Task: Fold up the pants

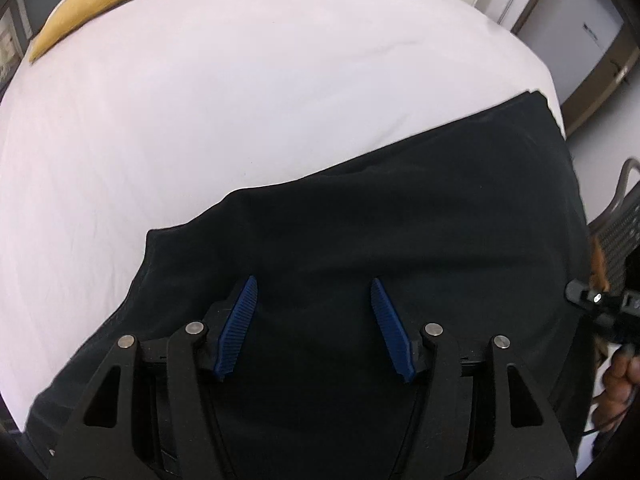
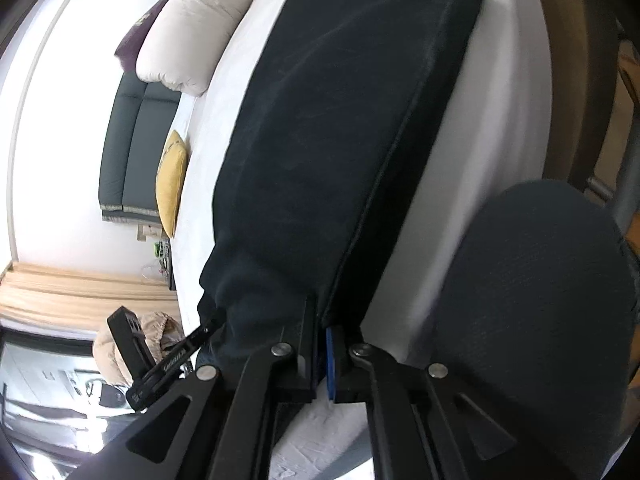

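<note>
Black pants [image 1: 400, 220] lie flat on a white bed [image 1: 240, 100], folded into a long band near its edge. My left gripper [image 1: 313, 280] hovers over the near part of the pants. It is open, blue pads [image 1: 240, 320] wide apart with only the flat cloth beneath them. In the right wrist view the pants [image 2: 340, 120] stretch away from me across the bed [image 2: 480, 120]. My right gripper [image 2: 320, 316] is shut on the pants' near edge, with dark cloth pinched between its jaws. The right gripper's body [image 1: 592, 300] shows at the left wrist view's right edge.
A yellow cushion [image 1: 96, 4] lies at the bed's far side, also visible as the yellow cushion [image 2: 172, 184] beside a white pillow [image 2: 192, 28]. A person's dark-clad leg [image 2: 540, 300] stands close to the bed edge. A mesh chair [image 1: 624, 220] and cupboards [image 1: 560, 20] lie beyond.
</note>
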A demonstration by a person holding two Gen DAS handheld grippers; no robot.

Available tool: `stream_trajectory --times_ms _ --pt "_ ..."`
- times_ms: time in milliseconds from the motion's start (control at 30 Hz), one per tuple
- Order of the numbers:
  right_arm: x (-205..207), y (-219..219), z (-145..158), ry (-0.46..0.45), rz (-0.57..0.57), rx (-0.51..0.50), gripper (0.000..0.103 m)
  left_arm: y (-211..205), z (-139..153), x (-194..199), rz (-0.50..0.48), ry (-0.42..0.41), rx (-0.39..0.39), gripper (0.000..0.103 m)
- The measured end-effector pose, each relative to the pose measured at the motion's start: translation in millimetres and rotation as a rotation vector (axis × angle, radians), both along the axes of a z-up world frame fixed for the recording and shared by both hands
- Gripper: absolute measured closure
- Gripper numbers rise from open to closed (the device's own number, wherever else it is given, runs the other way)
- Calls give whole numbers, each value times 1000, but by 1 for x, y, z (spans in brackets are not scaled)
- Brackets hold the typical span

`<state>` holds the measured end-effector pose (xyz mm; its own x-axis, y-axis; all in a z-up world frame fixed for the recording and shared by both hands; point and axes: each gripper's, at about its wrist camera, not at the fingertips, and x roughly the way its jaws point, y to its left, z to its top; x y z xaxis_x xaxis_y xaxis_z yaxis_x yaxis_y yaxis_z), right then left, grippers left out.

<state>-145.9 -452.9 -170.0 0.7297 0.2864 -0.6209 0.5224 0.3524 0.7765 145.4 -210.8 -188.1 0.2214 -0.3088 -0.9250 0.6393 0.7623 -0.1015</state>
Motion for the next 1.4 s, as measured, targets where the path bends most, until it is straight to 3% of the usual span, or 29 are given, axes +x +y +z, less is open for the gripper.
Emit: stream_trajectory --times_ms 67,133,167,233,300,333,433,633,800,900,1000,1067,1233,1400 --pt "5 -2 6 -30 22 -9 94 -3 3 1 -3 -4 15 44" --pt "8 -8 8 -42 4 5 89 -7 14 2 11 0 -19 44" --pt "7 -16 6 -49 -18 24 82 -12 21 1 -1 -9 -48 44" --pt "1 -27 1 -72 -71 52 78 -26 19 -1 -42 -20 -36 44" --pt "2 -37 -4 -79 -78 74 85 -38 4 3 -56 -9 16 44" --pt "0 -41 -8 -58 -79 76 96 -38 0 6 -48 -9 10 40" --pt "-4 -39 -11 -21 -84 45 101 -40 -5 19 -22 10 -19 37" --pt "-11 -38 -11 -13 -86 21 101 -56 9 31 -21 -6 28 37" --pt "-4 -48 1 -53 -89 15 92 -82 33 20 -65 -41 -64 38" --pt "-1 -60 -1 -56 -115 16 90 -102 30 15 -100 -30 -66 38" --pt "2 -71 -7 -55 -127 23 96 -113 11 11 -109 -27 -14 37" --pt "1 -73 -7 -20 -127 -6 102 -113 12 9 -100 -40 -27 37" --pt "-10 -75 -6 -6 -146 -31 102 -118 26 3 -110 -69 -31 37" --pt "-11 -92 1 -7 -193 -39 88 -147 45 -6 -151 -92 -77 37"
